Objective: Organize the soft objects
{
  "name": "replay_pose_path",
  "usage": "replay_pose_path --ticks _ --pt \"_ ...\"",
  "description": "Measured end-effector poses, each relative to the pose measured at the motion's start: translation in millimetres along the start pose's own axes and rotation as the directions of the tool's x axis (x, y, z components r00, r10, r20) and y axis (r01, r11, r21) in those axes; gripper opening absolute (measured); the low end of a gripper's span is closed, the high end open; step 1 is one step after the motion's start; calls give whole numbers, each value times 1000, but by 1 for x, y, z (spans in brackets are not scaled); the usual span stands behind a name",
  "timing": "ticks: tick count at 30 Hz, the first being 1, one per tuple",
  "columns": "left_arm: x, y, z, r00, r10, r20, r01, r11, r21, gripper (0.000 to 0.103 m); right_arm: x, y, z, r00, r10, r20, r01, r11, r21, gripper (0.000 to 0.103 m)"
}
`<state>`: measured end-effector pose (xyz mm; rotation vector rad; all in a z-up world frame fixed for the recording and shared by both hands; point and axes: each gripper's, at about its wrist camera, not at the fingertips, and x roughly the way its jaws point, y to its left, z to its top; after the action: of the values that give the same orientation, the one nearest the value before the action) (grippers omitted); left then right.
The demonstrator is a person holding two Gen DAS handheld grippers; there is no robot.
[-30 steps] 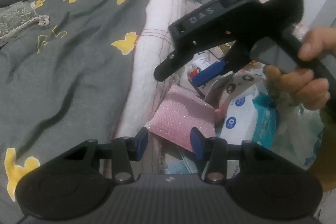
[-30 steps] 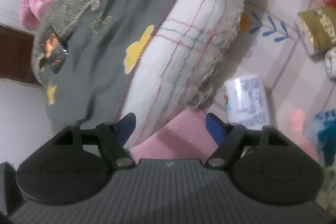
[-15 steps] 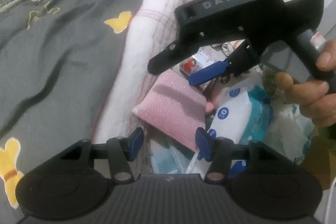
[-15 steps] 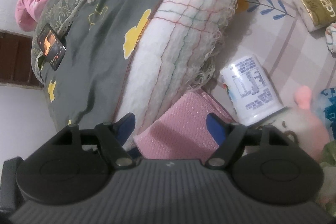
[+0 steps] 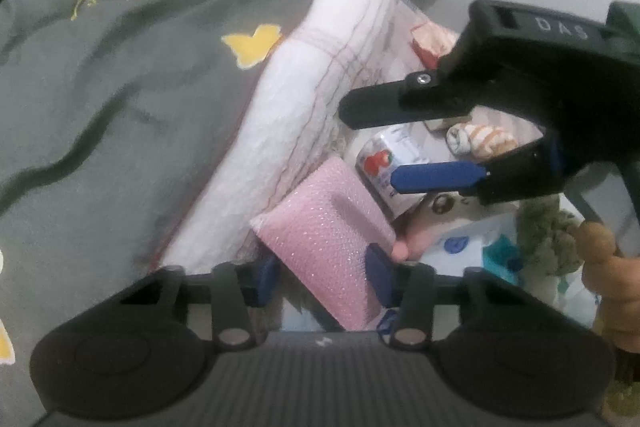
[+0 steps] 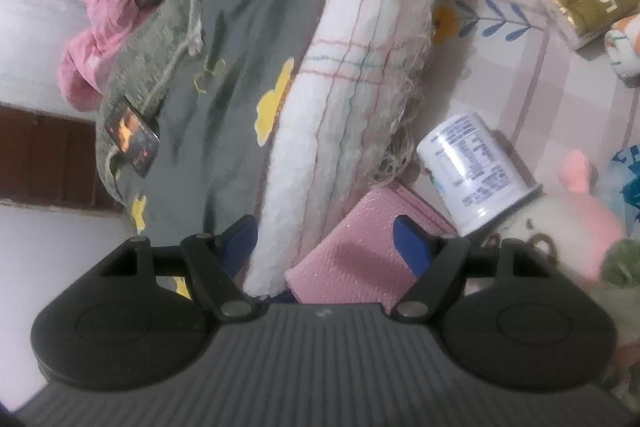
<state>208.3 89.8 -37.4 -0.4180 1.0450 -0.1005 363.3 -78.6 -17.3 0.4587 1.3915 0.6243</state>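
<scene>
- One pink sponge pad (image 5: 328, 243) was the thing in hand. It lay tilted against the white blanket edge (image 5: 320, 99) of the bed, among the clutter on the floor.

- And the left tool (image 5: 322, 277)?

- Its jaws were closing with the pad between them. The right-side pad looked to be at the sponge's edge, the other a little short, so I'd call it not yet gripped.

- Why from that end?

- Likely because the low corner stuck out free; the upper end was tucked beside the white can (image 6: 476, 171).

- The right tool (image 6: 324, 239)?

- Spread wide, gripping nothing, hovering over the same pad's upper part, perhaps to steady it.

- Around that?

- A pink plush (image 6: 576, 211), a green plush (image 5: 548, 239), and the grey bedcover (image 5: 120, 99) with yellow shapes.
</scene>
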Motion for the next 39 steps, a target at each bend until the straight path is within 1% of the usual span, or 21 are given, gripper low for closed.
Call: replay_pose_path --ticks 2,3,6,9,12,16,17,19,21,23,25,28,29,30,34,37,39 --pt "-9 -2 -2 999 -2 37 2 1000 2 35 -10 -2 -2 999 15 30 -15 1000 2 75" --pt "-13 -1 0 999 -4 53 4 1000 1 33 -15 -5 -3 999 21 40 -21 1000 2 75" --pt "-32 0 3 993 -20 117 22 1000 -14 30 -28 -5 -9 995 49 87 -50 999 9 75" --pt "-54 -3 6 983 -38 182 41 999 -13 29 -47 -9 -16 987 80 138 -83 996 21 75" --pt "-74 -7 7 966 -69 251 73 997 -6 29 -68 -14 -27 975 111 191 -120 992 38 75" --pt "-98 -17 9 934 -139 329 145 989 8 29 -96 -22 -50 955 148 255 -168 984 58 75" --pt "-100 -18 8 926 -158 342 164 986 13 29 -104 -24 -58 949 157 272 -180 982 62 74" --pt "-99 -22 3 911 -220 350 231 973 9 29 -116 -29 -71 940 163 299 -193 979 72 74" --pt "-92 -26 -5 904 -258 341 273 962 5 29 -126 -35 -86 934 158 321 -194 977 85 74" --pt "-80 -30 -13 908 -273 318 285 958 7 29 -132 -39 -102 931 148 335 -190 977 97 73" --pt "-69 -27 -19 915 -281 289 295 956 -5 29 -133 -45 -116 933 129 335 -178 977 118 71" --pt "-59 -22 -30 925 -278 260 290 957 -10 30 -125 -52 -128 939 115 324 -170 975 144 61" --pt "-58 -20 -33 926 -277 255 288 958 -8 30 -122 -53 -131 940 111 323 -165 975 147 53" --pt "-57 -17 -36 928 -275 252 285 959 -2 30 -118 -54 -132 942 100 320 -155 977 149 50" --pt "-57 -13 -46 942 -251 221 249 968 38 30 -101 -52 -134 954 75 291 -121 982 143 45" --pt "-55 -12 -56 950 -252 187 244 968 65 30 -88 -47 -133 959 58 277 -94 988 120 42" --pt "-54 -13 -61 955 -240 176 228 970 85 30 -82 -42 -132 963 43 267 -71 993 99 40"
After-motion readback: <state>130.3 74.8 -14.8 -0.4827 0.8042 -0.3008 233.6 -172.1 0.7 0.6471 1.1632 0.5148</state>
